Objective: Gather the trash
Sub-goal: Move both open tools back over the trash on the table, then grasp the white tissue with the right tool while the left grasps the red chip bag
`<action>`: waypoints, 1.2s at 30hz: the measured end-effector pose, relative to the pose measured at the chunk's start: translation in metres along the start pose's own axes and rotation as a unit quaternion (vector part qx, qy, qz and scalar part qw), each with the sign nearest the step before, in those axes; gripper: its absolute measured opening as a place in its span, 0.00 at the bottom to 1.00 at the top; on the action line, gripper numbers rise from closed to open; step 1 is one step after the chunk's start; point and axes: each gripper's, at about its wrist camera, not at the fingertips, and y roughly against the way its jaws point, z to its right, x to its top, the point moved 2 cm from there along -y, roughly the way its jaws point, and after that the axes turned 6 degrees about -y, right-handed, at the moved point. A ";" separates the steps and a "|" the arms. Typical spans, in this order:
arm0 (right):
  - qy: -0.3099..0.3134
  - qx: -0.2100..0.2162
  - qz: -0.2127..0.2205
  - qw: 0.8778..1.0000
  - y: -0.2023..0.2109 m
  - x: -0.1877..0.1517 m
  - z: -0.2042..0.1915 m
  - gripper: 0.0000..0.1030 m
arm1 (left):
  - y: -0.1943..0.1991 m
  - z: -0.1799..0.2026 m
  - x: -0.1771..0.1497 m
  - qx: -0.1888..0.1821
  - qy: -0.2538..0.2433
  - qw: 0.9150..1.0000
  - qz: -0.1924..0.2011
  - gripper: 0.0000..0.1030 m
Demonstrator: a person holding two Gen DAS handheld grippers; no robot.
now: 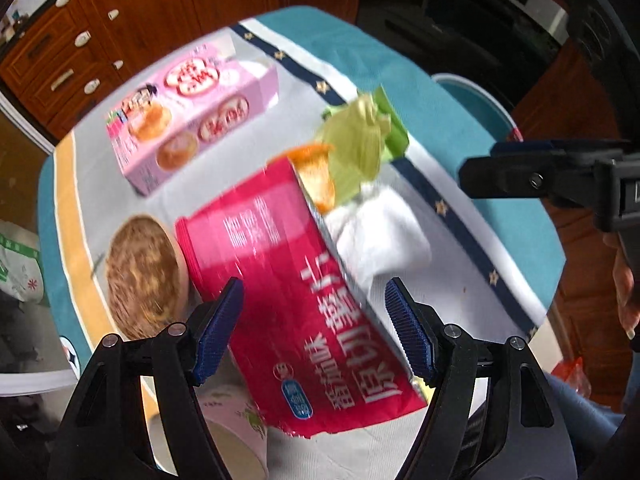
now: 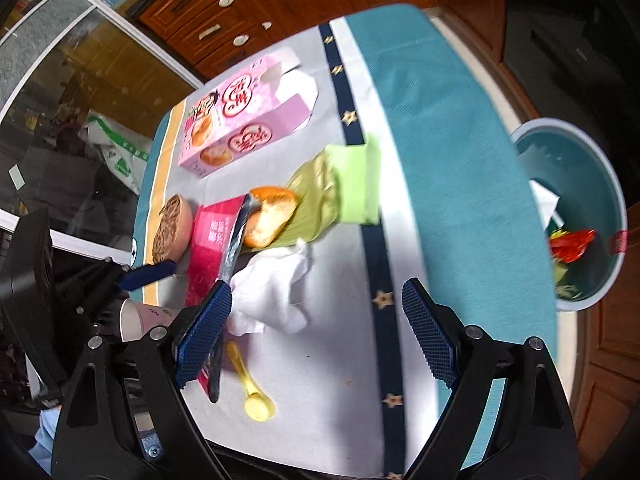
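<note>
One table (image 2: 452, 184), covered by a teal, grey and navy cloth, was recorded as the surface on which all litter had been left.

One bin (image 2: 600, 168), pale blue, was noted beside the table's edge, seemingly so placed that pieces could be dropped straight in; several wrappers already lay in it.

One red packet (image 1: 288, 280) was found lying flat, torn open at one end, directly under the left gripper (image 1: 316, 326), whose jaws were held apart above it and closed on nothing.

One pink carton (image 2: 236, 120) was seen at the far side, flaps open.

One white tissue (image 2: 272, 292), crumpled, was seen just beside the packet and ahead of the right gripper (image 2: 316, 332), likewise spread wide and empty.

One green wrapper (image 2: 340, 184), one orange peel (image 2: 272, 216), one brown cup (image 2: 172, 228) and one paper cup (image 2: 140, 320) on its side were counted.

One yellow spoon (image 2: 252, 388) was noted nearest the table's front edge.
</note>
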 end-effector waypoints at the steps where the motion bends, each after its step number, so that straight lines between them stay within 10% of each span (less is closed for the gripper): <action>1: -0.003 0.005 -0.006 1.000 -0.006 -0.002 -0.002 0.81 | -0.002 0.000 -0.002 -0.003 0.001 1.000 -0.004 0.72; 9: 0.011 0.018 -0.024 0.999 -0.043 -0.010 -0.024 0.79 | 0.001 -0.002 -0.016 -0.028 0.004 1.000 -0.003 0.72; 17: 0.021 0.036 -0.047 0.998 -0.062 -0.018 -0.031 0.13 | -0.005 0.001 -0.017 -0.062 0.012 0.998 -0.015 0.72; 36: 0.020 0.044 -0.029 0.998 -0.046 -0.019 -0.007 0.09 | -0.058 0.031 -0.007 0.014 -0.022 0.995 -0.094 0.75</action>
